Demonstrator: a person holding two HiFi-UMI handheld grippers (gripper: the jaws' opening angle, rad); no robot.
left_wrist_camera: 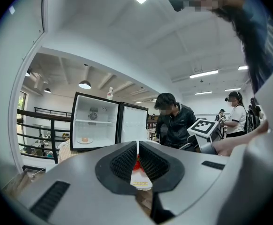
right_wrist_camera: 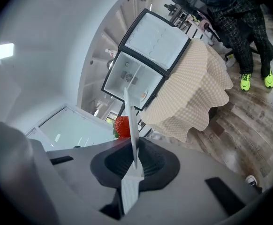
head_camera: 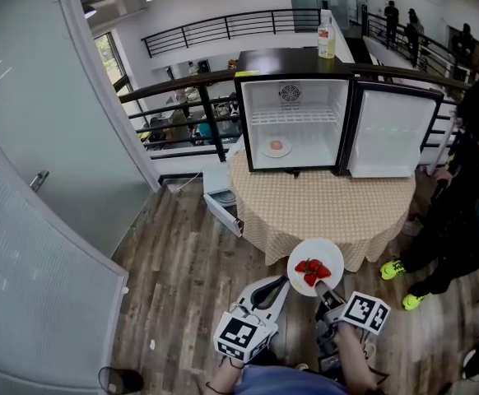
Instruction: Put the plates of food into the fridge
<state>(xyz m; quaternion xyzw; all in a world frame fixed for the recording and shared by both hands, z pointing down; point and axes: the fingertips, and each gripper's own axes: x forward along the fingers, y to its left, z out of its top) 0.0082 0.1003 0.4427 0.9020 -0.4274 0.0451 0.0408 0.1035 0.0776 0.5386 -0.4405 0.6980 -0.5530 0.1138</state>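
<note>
A white plate of strawberries (head_camera: 314, 266) hangs above the wood floor, just in front of the round table (head_camera: 322, 212). My right gripper (head_camera: 324, 289) is shut on its near rim. In the right gripper view the plate (right_wrist_camera: 129, 118) shows edge-on between the pads, with a strawberry (right_wrist_camera: 121, 126) to its left. My left gripper (head_camera: 281, 282) is shut and empty, just left of the plate; its jaws meet in the left gripper view (left_wrist_camera: 137, 157). The open mini fridge (head_camera: 293, 122) stands on the table. A small plate of food (head_camera: 276, 146) lies on its floor.
The fridge door (head_camera: 392, 134) swings open to the right. A bottle (head_camera: 327, 35) stands on top of the fridge. A person in dark clothes (head_camera: 462, 212) stands by the table's right side. A glass door (head_camera: 34, 179) fills the left, and a black railing (head_camera: 182, 109) runs behind the table.
</note>
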